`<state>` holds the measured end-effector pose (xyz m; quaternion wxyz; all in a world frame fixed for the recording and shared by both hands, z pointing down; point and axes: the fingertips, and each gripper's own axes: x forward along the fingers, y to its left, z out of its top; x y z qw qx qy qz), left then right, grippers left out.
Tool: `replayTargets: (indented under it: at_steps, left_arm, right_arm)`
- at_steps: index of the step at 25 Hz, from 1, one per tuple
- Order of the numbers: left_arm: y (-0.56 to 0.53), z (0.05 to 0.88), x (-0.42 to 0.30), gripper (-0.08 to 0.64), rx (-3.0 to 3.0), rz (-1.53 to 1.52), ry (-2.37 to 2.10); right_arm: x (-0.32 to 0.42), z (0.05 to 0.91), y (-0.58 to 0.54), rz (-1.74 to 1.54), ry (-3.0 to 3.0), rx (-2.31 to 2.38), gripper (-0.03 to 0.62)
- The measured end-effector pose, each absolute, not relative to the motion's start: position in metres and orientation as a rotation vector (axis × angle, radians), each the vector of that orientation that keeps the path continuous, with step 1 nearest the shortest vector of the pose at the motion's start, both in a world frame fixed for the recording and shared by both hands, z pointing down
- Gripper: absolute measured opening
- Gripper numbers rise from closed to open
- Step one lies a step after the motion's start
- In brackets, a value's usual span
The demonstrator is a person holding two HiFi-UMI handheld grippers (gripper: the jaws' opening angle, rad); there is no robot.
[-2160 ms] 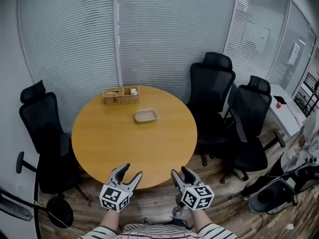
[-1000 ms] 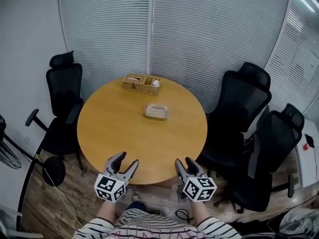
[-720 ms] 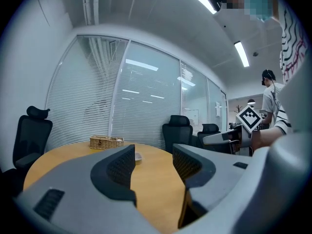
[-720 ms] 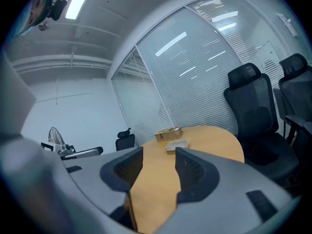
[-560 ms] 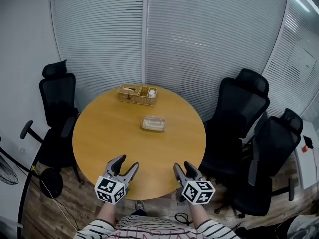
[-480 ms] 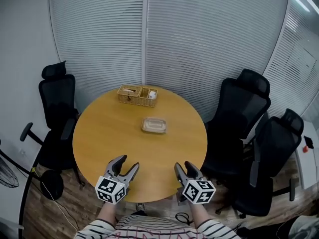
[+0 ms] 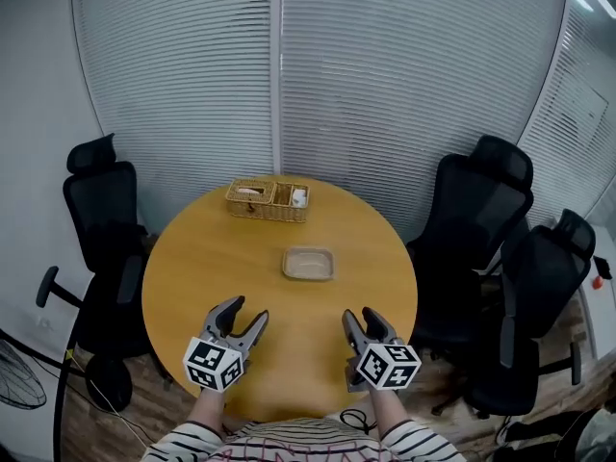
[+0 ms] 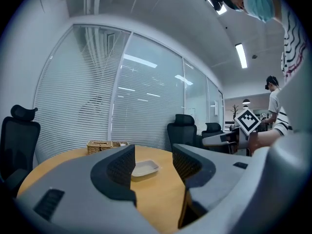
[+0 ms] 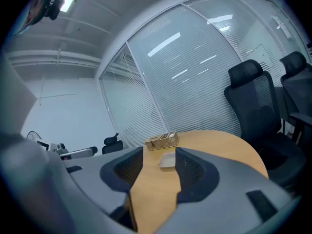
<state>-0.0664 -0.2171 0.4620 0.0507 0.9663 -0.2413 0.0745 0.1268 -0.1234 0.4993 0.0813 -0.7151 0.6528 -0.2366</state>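
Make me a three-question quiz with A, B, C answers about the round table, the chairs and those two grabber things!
1. Where does the shallow beige tray lie on the round wooden table?
A) near the middle
B) at the near edge
C) hanging off the left side

2. How many black office chairs show in the head view?
A) one
B) three
C) six

3. How do the jaws of the left gripper and the right gripper stand?
A) shut on the tray
B) shut on nothing
C) apart, with nothing between them

Answers:
1 A: the tray lies alone, nearer than the woven wicker basket.
2 B: one at left, two at right.
3 C: each gripper view shows a gap.
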Motion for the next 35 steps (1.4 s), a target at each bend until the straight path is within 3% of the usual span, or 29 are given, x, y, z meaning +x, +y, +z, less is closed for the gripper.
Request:
replayTargets:
  at_steps: [35]
  left_arm:
    - [-0.391,0.615,0.067,0.218,2.725,0.396,-0.801]
  right_arm:
    - [0.248,0.642,-0.324,-1.006,2.117,-2.094,0.201]
